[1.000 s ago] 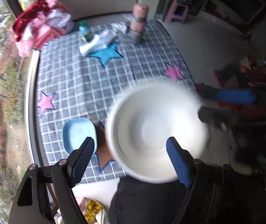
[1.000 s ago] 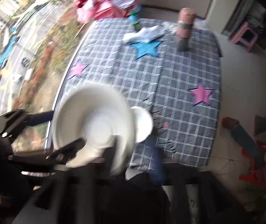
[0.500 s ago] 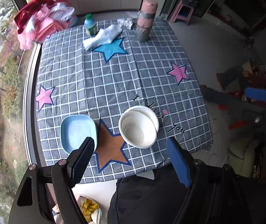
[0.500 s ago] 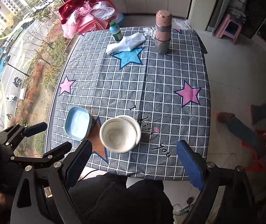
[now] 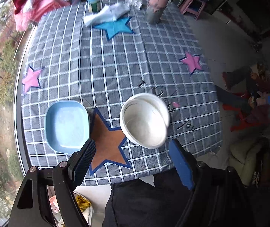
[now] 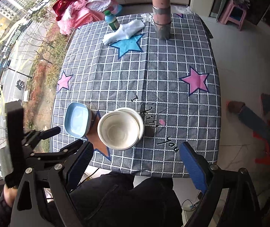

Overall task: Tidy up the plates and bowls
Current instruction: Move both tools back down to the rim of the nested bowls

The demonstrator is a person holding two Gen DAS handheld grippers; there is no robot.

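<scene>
A white bowl (image 5: pixel 144 122) (image 6: pixel 118 130) sits upright, nested on another white dish (image 6: pixel 139 120), on the checked tablecloth (image 5: pixel 104 66) near the table's front edge. Left of it, across a brown star, stands a light blue rectangular dish (image 5: pixel 66 125) (image 6: pixel 77 120). My left gripper (image 5: pixel 132 162) hangs open above the front edge, pointing down, with nothing between its fingers; it also shows in the right wrist view as the left gripper (image 6: pixel 63 139), left of the blue dish. My right gripper (image 6: pixel 135 163) is open and empty too, above and in front of the white bowl.
At the far end stand a pink and grey flask (image 6: pixel 161 15), a green-capped bottle (image 6: pixel 111 19) and a white cloth (image 6: pixel 124 31). Pink and red clothes (image 6: pixel 81 5) are heaped beyond the far corner. A window runs along the left. A person's dark lap (image 6: pixel 127 198) meets the front edge.
A second ago a large white bowl hung blurred close before both cameras; now it rests on the white stack on the table. The left gripper has sunk nearer the table.
</scene>
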